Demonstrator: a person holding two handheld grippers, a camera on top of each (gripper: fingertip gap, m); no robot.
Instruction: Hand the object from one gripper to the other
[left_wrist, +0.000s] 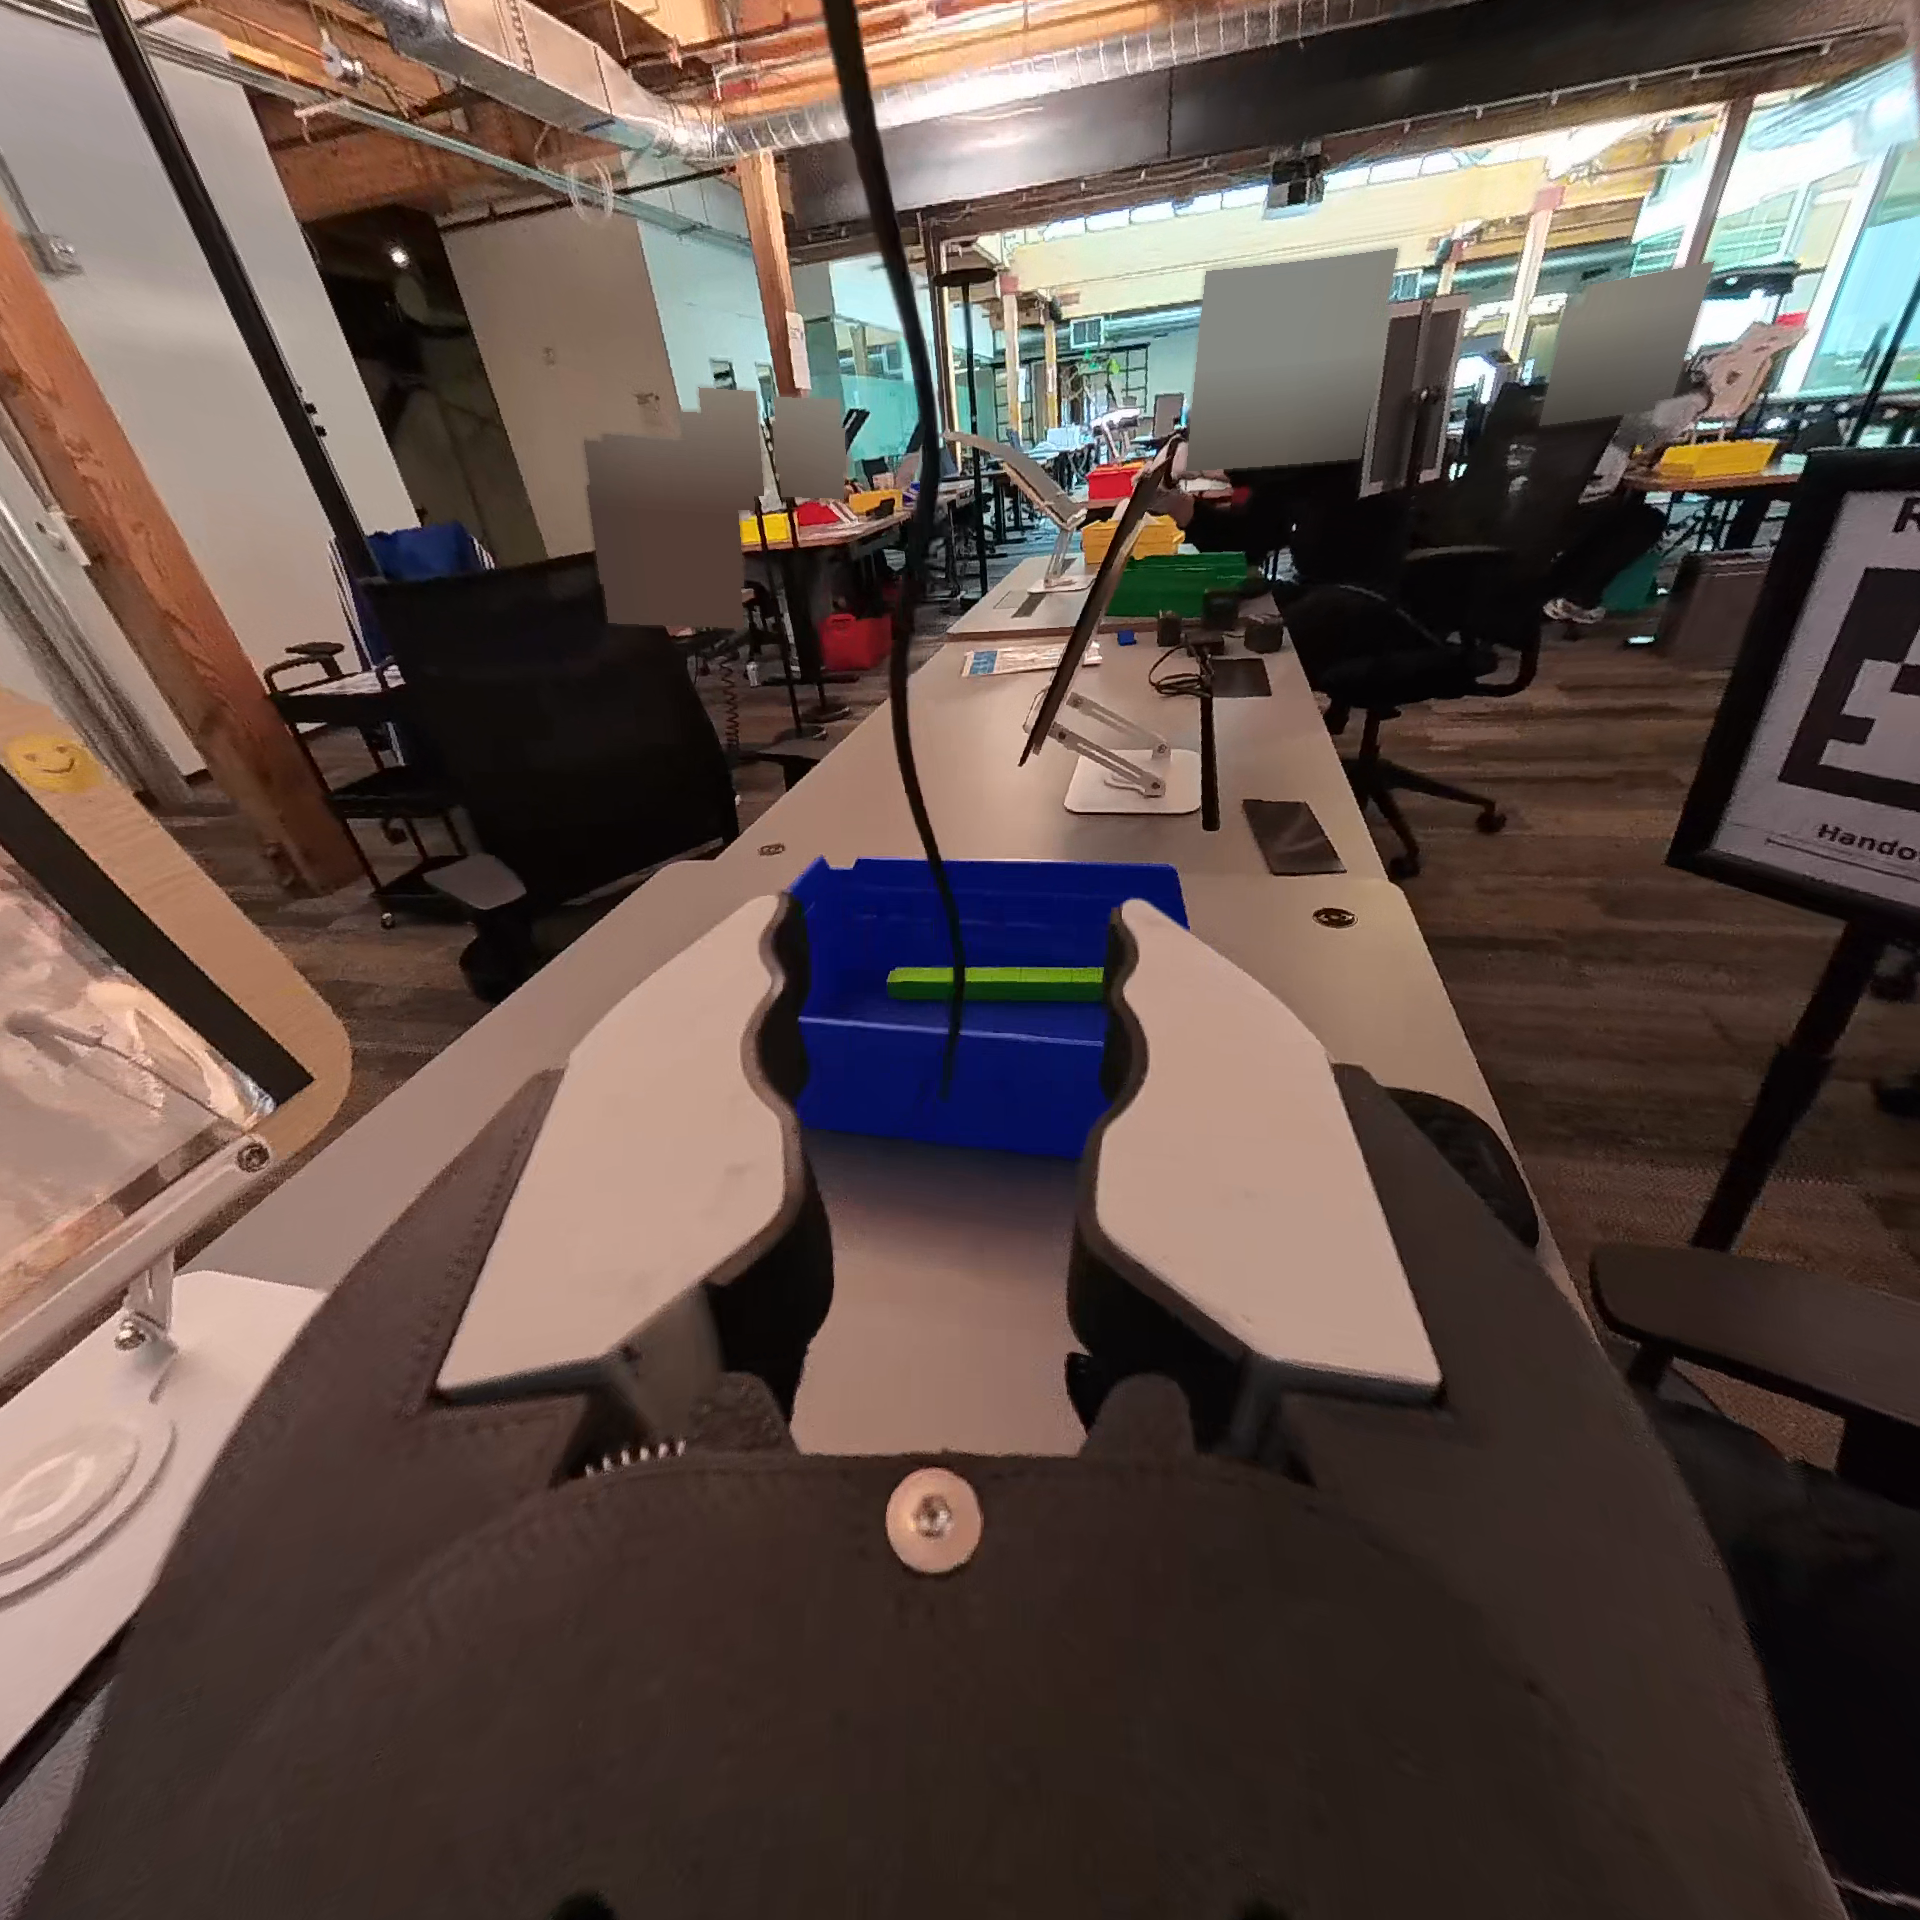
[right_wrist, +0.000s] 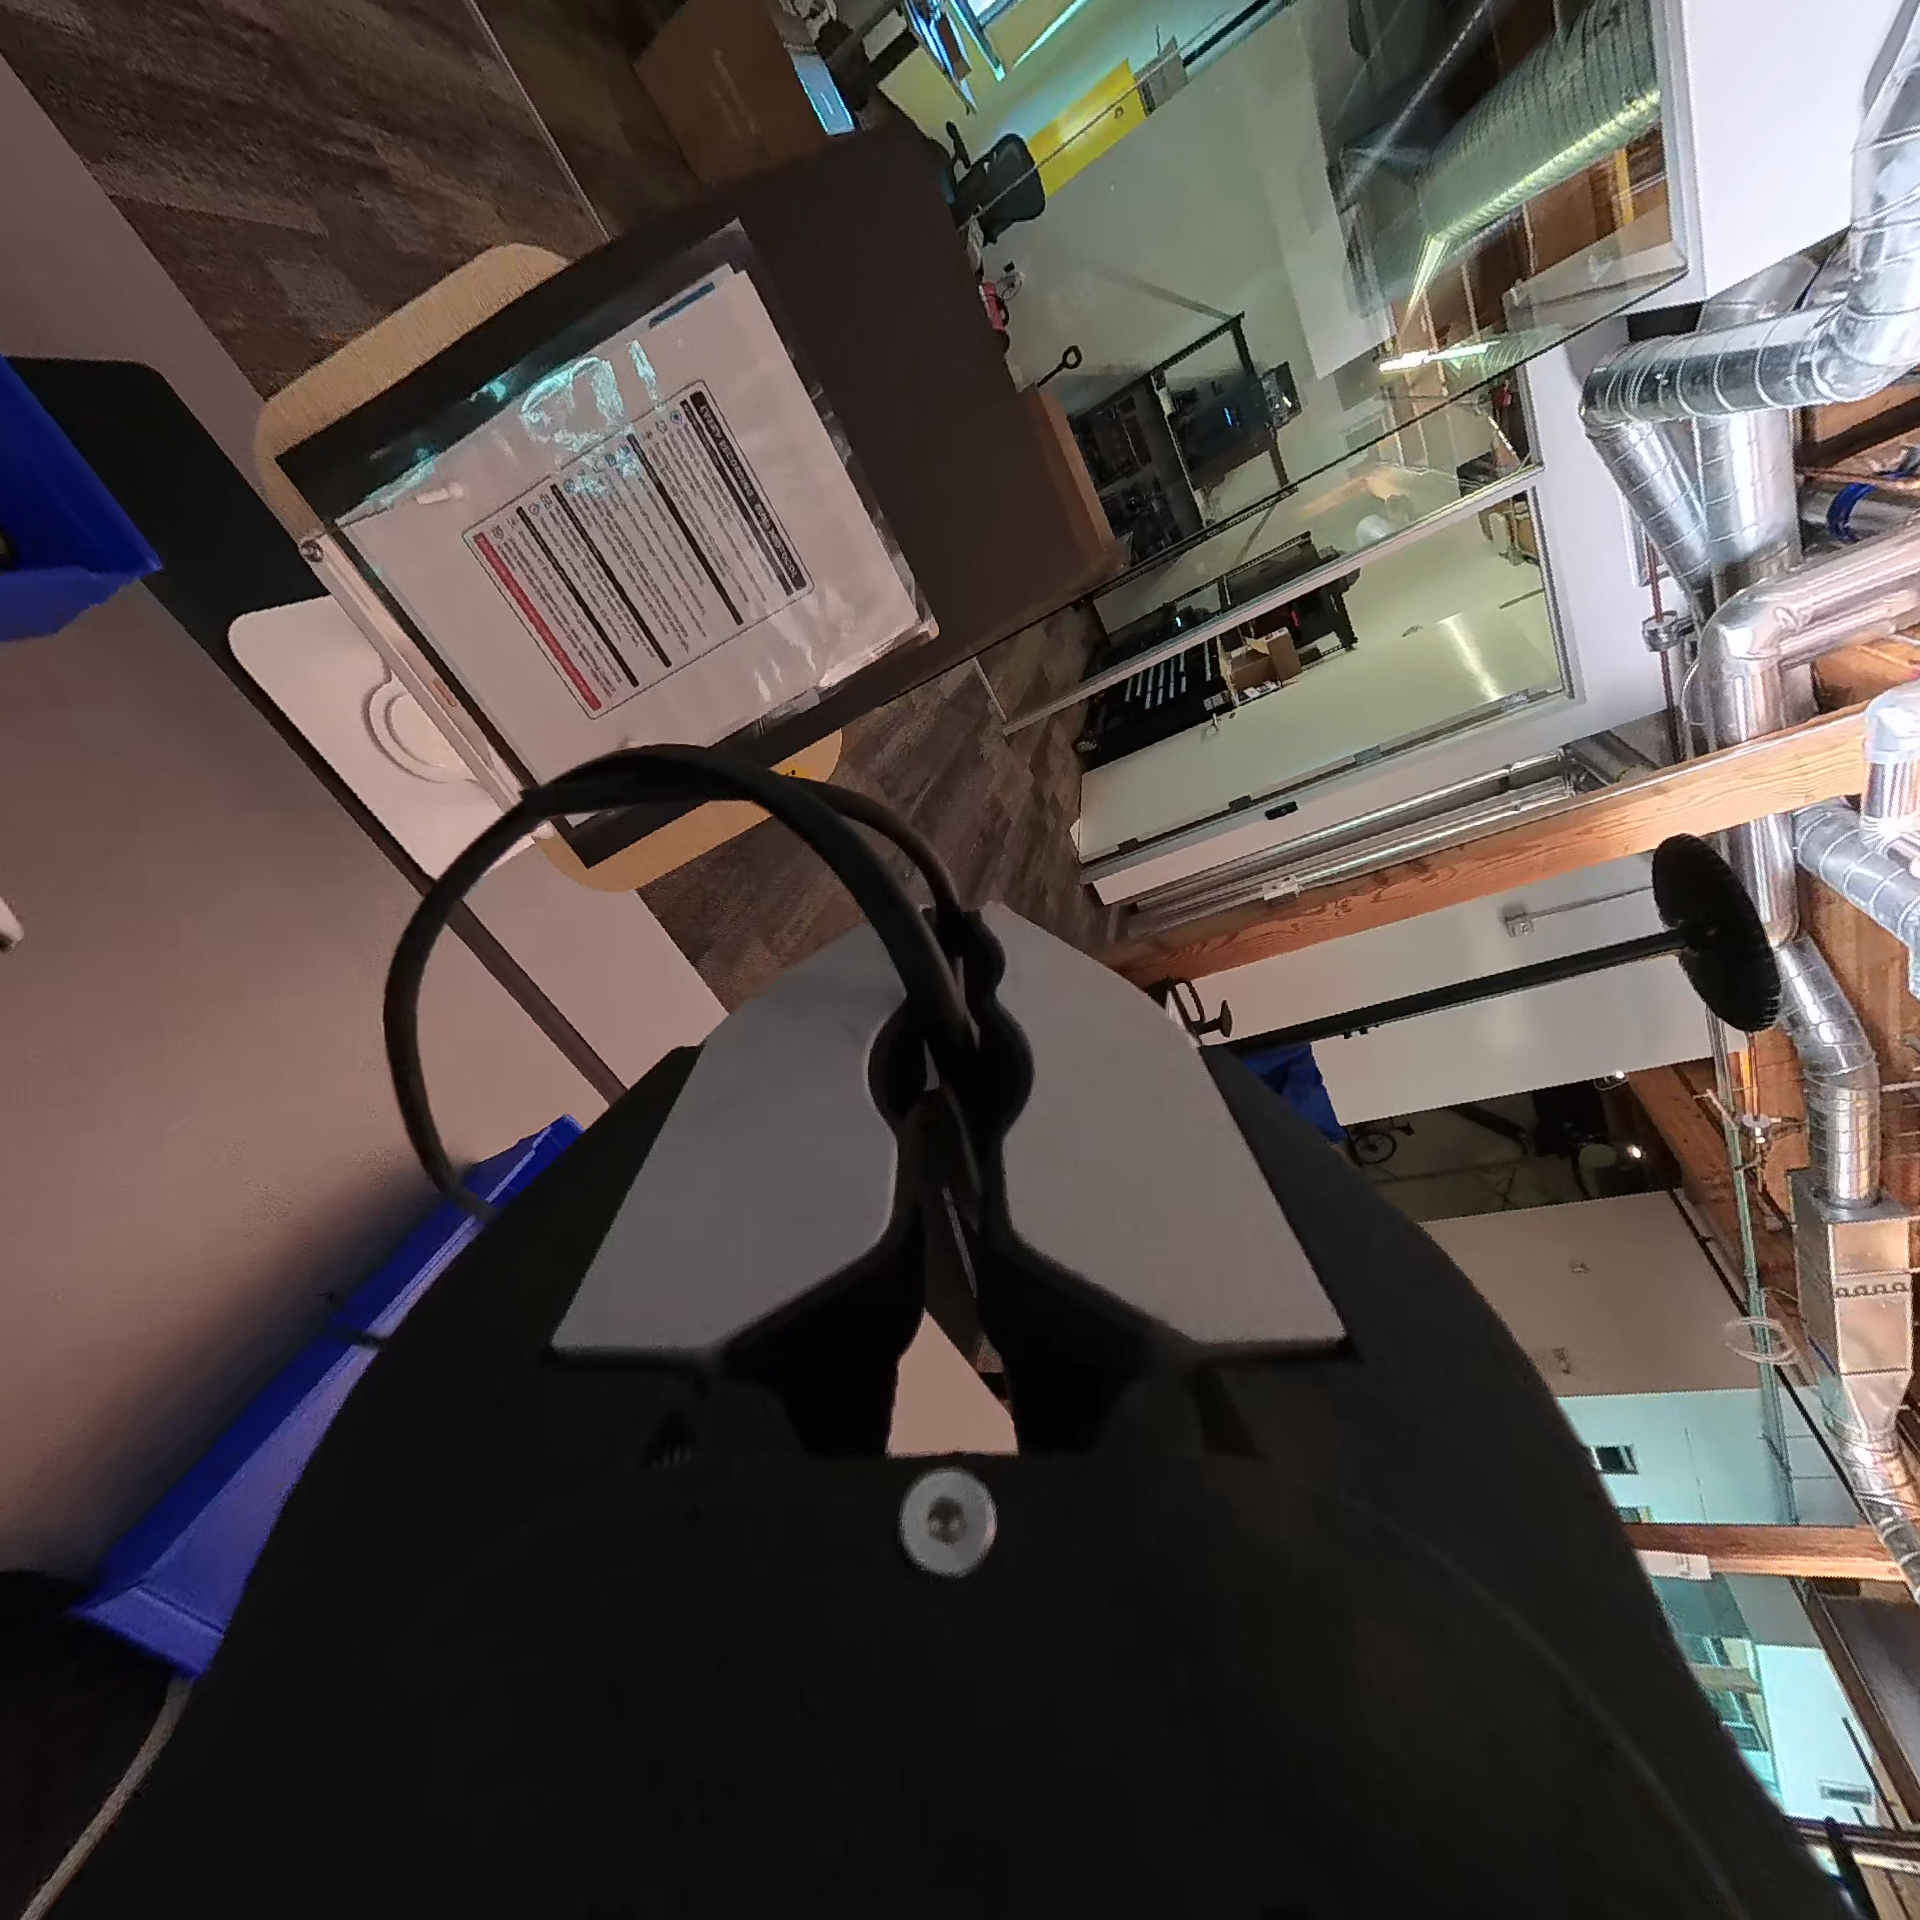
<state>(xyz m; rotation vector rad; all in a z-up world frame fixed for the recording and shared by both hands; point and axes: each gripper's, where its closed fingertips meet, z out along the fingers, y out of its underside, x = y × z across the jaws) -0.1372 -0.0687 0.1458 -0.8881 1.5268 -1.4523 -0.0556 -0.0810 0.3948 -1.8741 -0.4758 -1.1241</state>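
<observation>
Gripping a black cable in its closed right tool, the person dangles it before the wide-open left tool above the desk's far bin, ready for handover.

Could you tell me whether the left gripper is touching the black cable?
Apart: in the left wrist view the black cable hangs between the open left gripper fingers, touching neither.

The left gripper has its fingers spread wide, nothing between them, pointing along a grey table. Ahead of the fingers a blue bin sits on the table with a green stick lying inside. A black cable hangs from above, its end dangling in front of the bin.
</observation>
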